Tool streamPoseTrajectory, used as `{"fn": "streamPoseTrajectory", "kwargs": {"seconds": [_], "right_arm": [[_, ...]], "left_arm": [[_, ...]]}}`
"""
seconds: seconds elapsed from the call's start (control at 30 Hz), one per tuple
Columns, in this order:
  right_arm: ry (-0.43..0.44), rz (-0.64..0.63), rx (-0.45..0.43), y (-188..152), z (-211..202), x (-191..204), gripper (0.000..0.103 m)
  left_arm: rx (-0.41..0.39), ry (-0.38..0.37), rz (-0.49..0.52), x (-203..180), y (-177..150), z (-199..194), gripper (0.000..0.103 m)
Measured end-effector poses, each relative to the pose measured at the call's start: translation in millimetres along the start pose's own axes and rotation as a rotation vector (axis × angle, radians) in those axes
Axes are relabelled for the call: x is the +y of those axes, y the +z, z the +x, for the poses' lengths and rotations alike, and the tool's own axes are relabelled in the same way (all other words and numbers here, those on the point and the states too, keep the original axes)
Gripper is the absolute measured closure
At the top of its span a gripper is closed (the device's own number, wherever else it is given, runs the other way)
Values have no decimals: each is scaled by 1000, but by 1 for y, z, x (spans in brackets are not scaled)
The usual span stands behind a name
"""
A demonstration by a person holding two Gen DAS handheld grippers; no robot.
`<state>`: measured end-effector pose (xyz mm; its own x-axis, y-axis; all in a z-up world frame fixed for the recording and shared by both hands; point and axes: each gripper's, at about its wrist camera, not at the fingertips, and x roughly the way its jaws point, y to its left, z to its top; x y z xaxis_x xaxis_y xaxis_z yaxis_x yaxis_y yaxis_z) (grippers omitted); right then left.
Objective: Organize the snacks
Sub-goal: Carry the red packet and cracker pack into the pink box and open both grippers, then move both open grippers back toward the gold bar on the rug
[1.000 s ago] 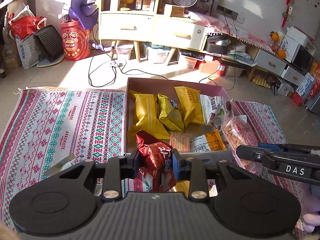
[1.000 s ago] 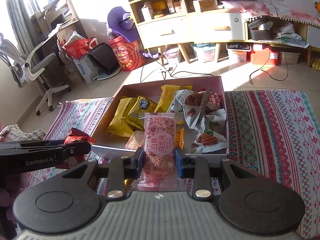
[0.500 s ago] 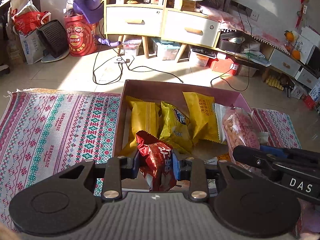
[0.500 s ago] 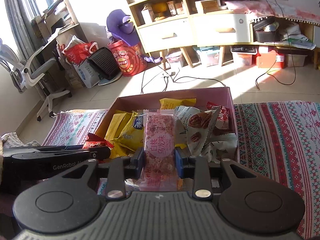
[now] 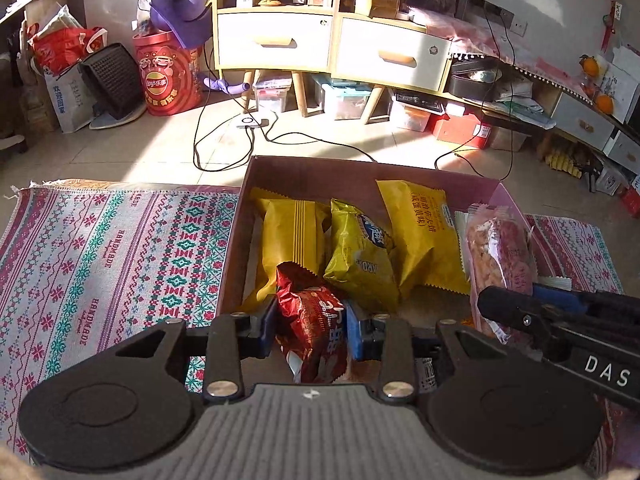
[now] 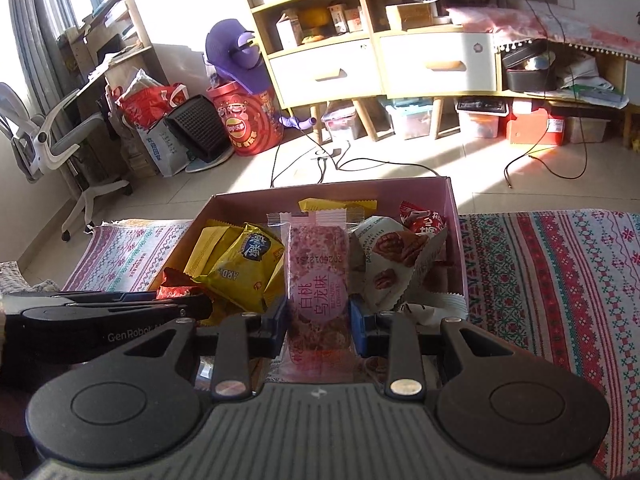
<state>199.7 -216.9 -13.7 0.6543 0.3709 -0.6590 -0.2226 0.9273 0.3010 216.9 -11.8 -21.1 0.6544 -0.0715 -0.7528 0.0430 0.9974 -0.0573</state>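
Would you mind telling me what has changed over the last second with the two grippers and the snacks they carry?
Both grippers moved forward over the pink box. The left gripper carried the red packet past the near wall, and its jaws are now opening around it. The right gripper brought the pink bar above the snacks and stays clamped on it. The yellow packets and the rug lie unchanged.

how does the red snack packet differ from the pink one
The red snack packet is crinkled, opaque foil; the pink snack packet is a flat, longer, see-through bar wrapper. The red one sits in the left tongs, whose jaws are opening; the pink one is clamped in the right tongs. Both hang over the box.
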Motion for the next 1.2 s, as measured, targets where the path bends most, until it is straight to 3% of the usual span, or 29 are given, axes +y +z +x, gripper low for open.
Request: {"fn": "streamPoseTrajectory", "kwargs": {"seconds": [0.13, 0.5, 0.73, 0.87, 1.2], "right_arm": [[9, 36, -9, 2, -3, -2, 56], [6, 44, -10, 3, -16, 4, 48], [5, 19, -8, -2, -34, 13, 38], [1, 24, -15, -3, -45, 15, 33], [-33, 35, 16, -21, -62, 19, 17]], "left_arm": [[-14, 5, 3, 1, 1, -4, 47], [-14, 4, 31, 3, -4, -22, 31], [-13, -21, 46, 7, -14, -37, 27], [-14, -32, 43, 11, -21, -48, 18], [3, -61, 44, 27, -44, -70, 9]]}}
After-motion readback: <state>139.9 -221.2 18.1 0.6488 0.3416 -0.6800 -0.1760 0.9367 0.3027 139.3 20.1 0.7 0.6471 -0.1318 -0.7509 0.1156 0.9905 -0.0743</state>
